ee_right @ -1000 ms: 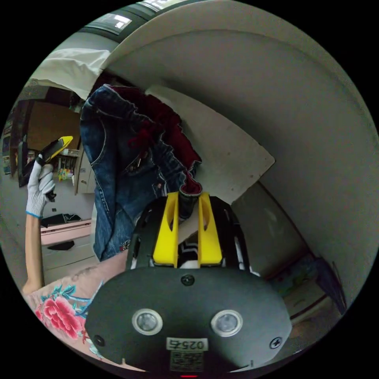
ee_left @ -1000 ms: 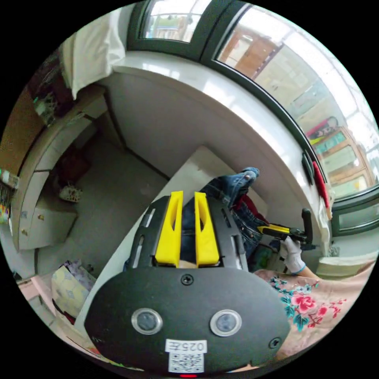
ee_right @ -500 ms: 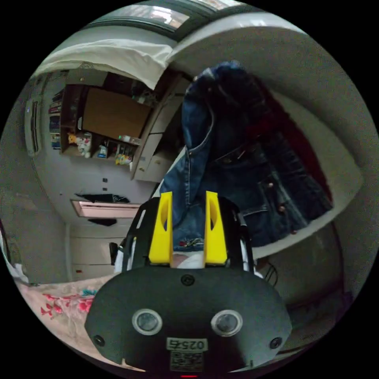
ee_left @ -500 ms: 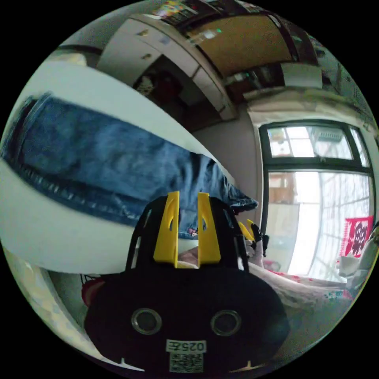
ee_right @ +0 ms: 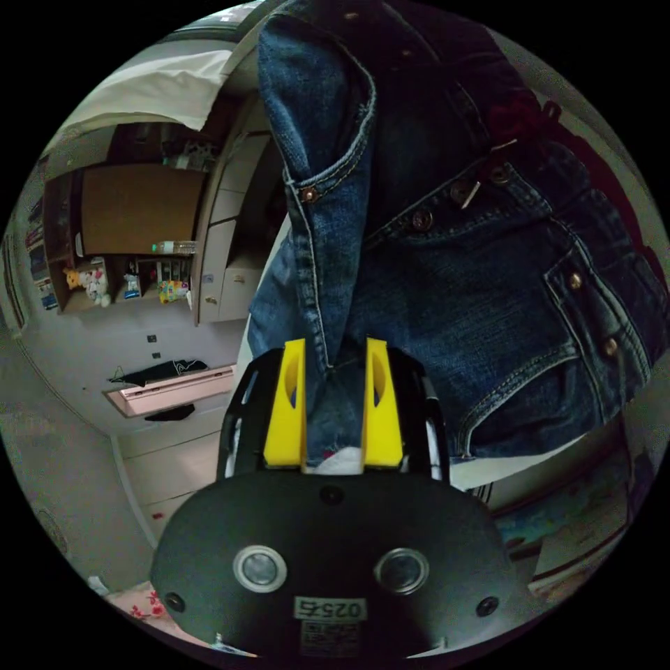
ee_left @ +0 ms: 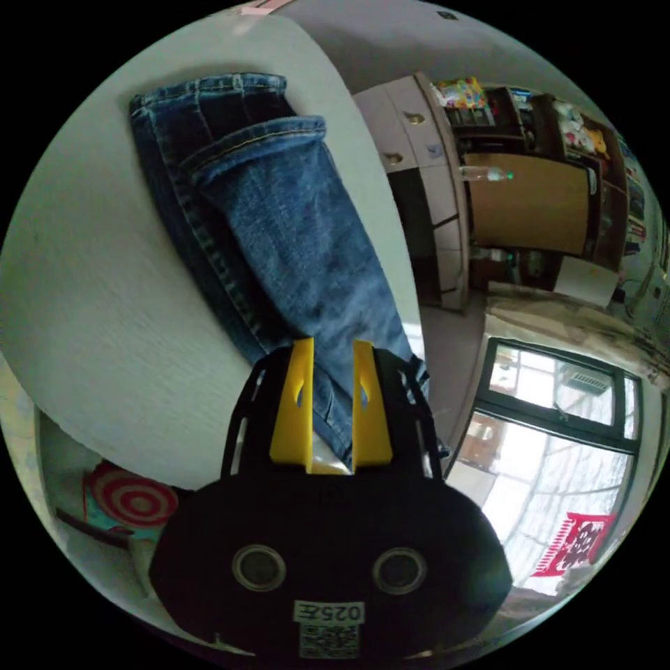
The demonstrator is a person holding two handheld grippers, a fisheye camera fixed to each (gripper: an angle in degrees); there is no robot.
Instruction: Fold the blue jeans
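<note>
The blue jeans lie with both legs stretched across the white table, cuffs at the far end, one leg on top of the other. My left gripper is shut on the denim near the table's edge. In the right gripper view the waist part of the jeans hangs close, showing its buttons, rivets and a pocket. A fold of it runs down between the jaws of my right gripper, which is shut on it. A strip of the table shows under the cloth.
White cabinets with drawers and dark shelves stand beyond the table, and a window is to one side. A red-and-white round pattern sits below the table edge. Shelves with toys and a pink ledge are across the room.
Both cameras have swung round strongly. The legs now lie flat along the table in the left gripper view, and the waist part is much closer in the right one. Both grippers still hold denim.
</note>
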